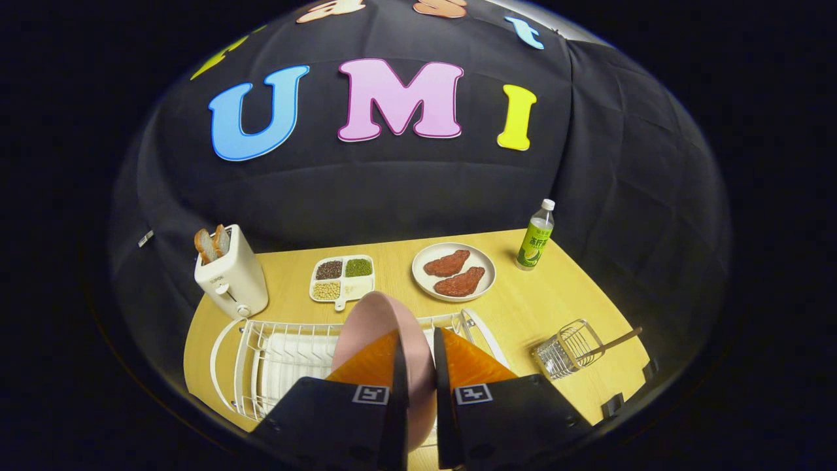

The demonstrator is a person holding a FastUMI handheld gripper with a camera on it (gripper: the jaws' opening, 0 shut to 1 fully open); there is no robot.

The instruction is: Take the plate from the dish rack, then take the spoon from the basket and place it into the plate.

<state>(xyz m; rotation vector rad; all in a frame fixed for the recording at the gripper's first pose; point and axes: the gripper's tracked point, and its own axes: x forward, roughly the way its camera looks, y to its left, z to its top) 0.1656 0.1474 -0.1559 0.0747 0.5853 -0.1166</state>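
The tool (418, 366) grips the pink plate (376, 320) edge-on between both fingers, above the dish rack (261, 360). Such a thin rim hold could let it pivot or catch a wire. The spoon (614, 341) waits in the basket (567, 350), near right.

Two plates (376, 327) (454, 292), two steaks (447, 263) (461, 282), one bottle (535, 235).

The dish rack (274, 366) sits at the tabletop's (523, 307) near edge, the plate (379, 327) standing on edge in it between the gripper's (418, 356) fingers. The toaster (232, 278) occupies the far left corner, the bottle (536, 235) the far right corner. Between them lie a divided tray (343, 280) and a dish of meat (453, 271). The basket (567, 348) lies by the right edge, the spoon (614, 341) in it.
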